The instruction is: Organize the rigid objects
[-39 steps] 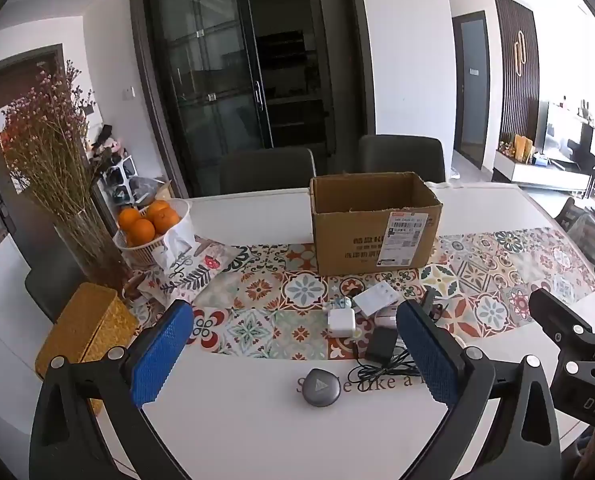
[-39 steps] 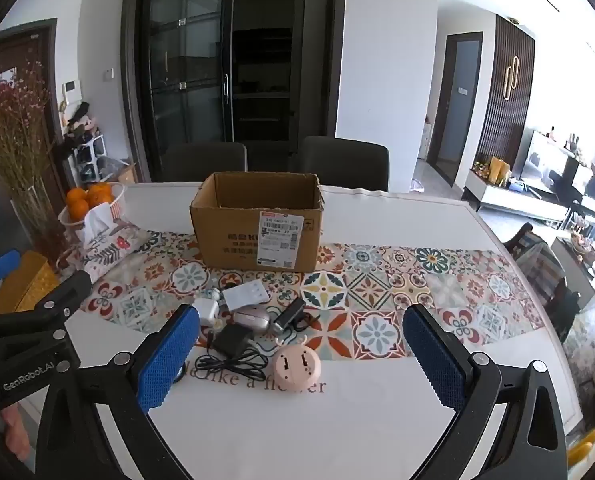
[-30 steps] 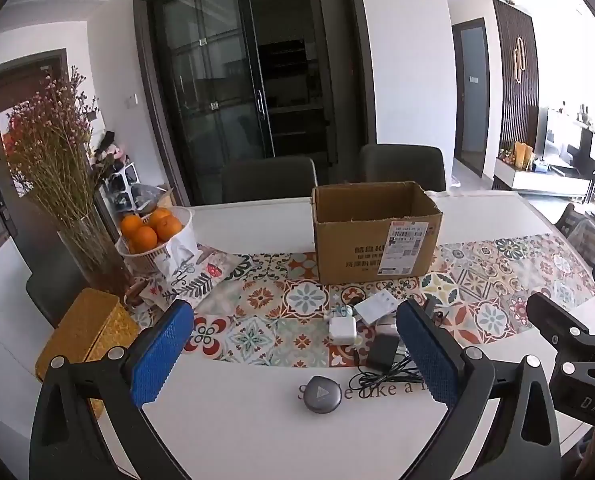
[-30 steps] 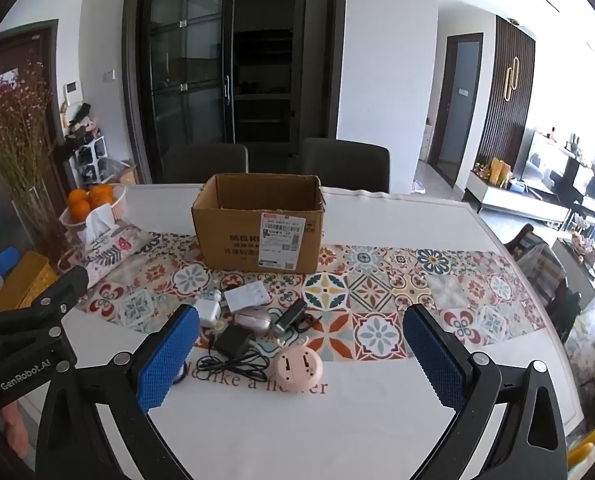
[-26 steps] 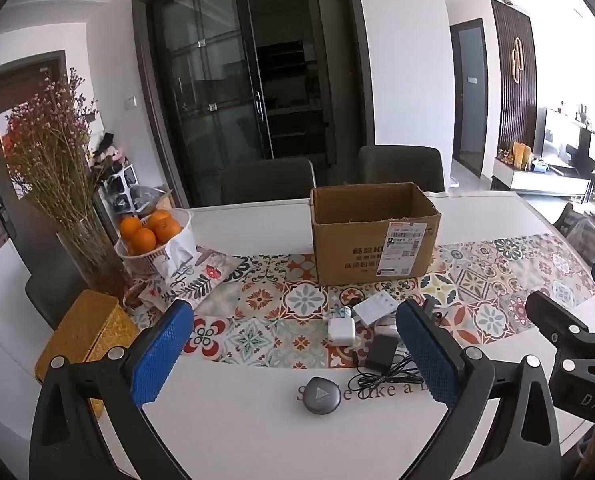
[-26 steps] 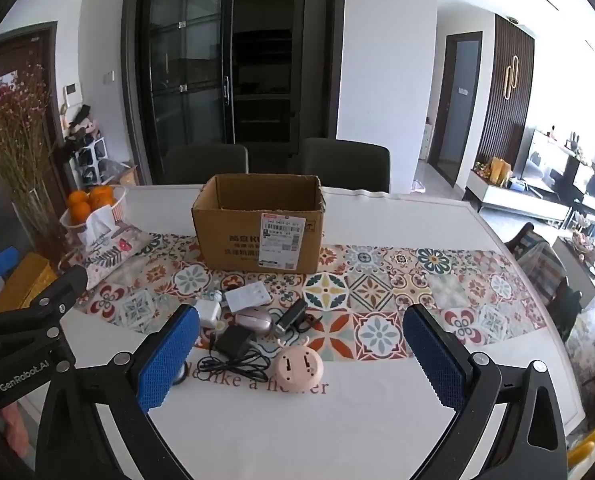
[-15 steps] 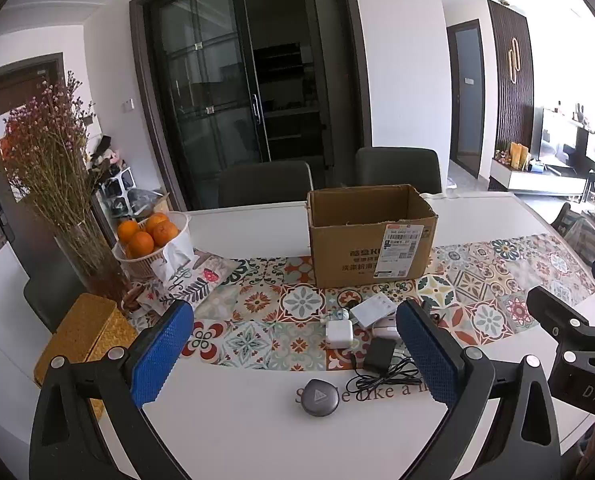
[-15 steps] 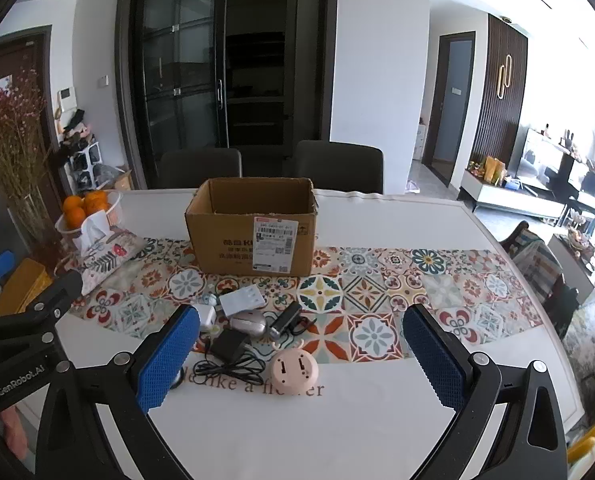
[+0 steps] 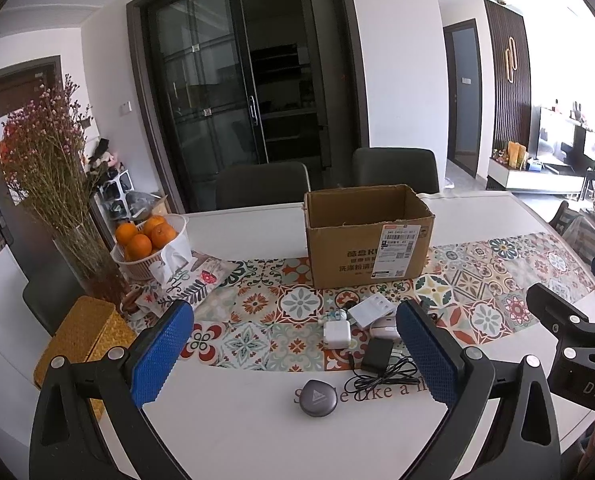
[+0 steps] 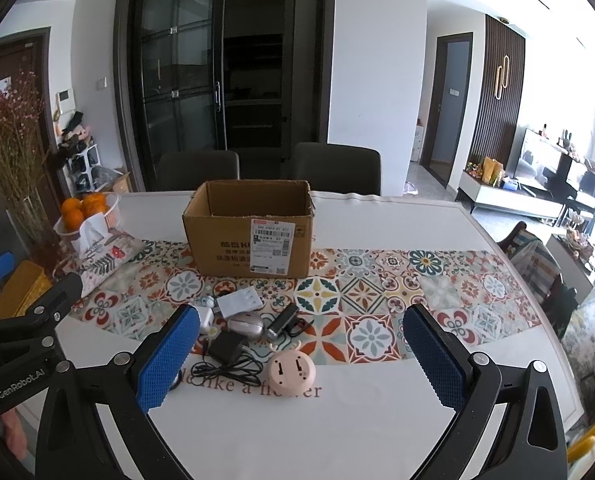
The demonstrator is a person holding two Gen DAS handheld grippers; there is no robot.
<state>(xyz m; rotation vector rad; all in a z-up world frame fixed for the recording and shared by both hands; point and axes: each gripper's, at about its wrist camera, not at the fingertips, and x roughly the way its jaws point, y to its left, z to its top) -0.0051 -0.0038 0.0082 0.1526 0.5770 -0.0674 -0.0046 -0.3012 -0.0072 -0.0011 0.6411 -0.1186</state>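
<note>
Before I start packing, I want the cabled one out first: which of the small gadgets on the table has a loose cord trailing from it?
The black adapter, its thin black cord coiled on the white tabletop. The round pink gadget beside it shows none.

A white table (image 9: pixel 233 432) with a patterned tile runner (image 9: pixel 265 308) fills the view. An open cardboard box (image 9: pixel 367 236) stands at twelve o'clock. The left gripper (image 9: pixel 293 356) frames the bottom, its blue pads wide apart and holding nothing. Between them lie a grey rounded case (image 9: pixel 317 397), a black adapter (image 9: pixel 376 355) with coiled cable, a white charger (image 9: pixel 336 334) and a white card (image 9: pixel 371 309). At ten o'clock sit a basket of oranges (image 9: pixel 149 240) and dried flowers (image 9: pixel 45 152). Part of the right gripper (image 9: pixel 569 344) shows at three o'clock.
</note>
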